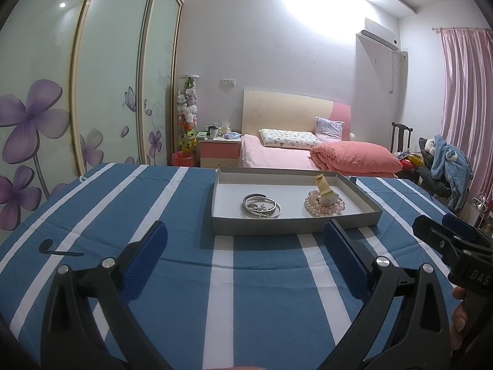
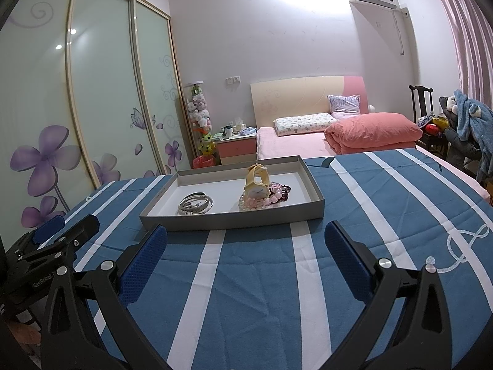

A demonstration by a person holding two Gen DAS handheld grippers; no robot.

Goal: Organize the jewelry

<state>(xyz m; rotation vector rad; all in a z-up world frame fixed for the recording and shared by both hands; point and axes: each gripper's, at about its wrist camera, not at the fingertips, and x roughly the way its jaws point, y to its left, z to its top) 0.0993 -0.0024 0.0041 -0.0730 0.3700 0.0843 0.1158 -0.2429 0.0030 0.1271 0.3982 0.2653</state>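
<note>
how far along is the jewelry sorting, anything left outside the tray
Looks mostly done: the silver bangles, yellow watch and pink bead bracelets all lie inside the grey tray. Nothing in hand: left gripper and right gripper are open, empty. No jewelry visible on the striped cloth.

My left gripper [image 1: 245, 240] is held low with its two blue-padded fingers [image 1: 148, 262] spread wide, nothing between them. My right gripper [image 2: 245, 243] is in the same pose, fingers [image 2: 346, 256] wide apart and holding nothing. The two grippers are side by side and apart: in the left wrist view the right gripper [image 1: 443, 234] shows at the right edge, with my fingertips [image 1: 459, 317] on its handle.
</note>
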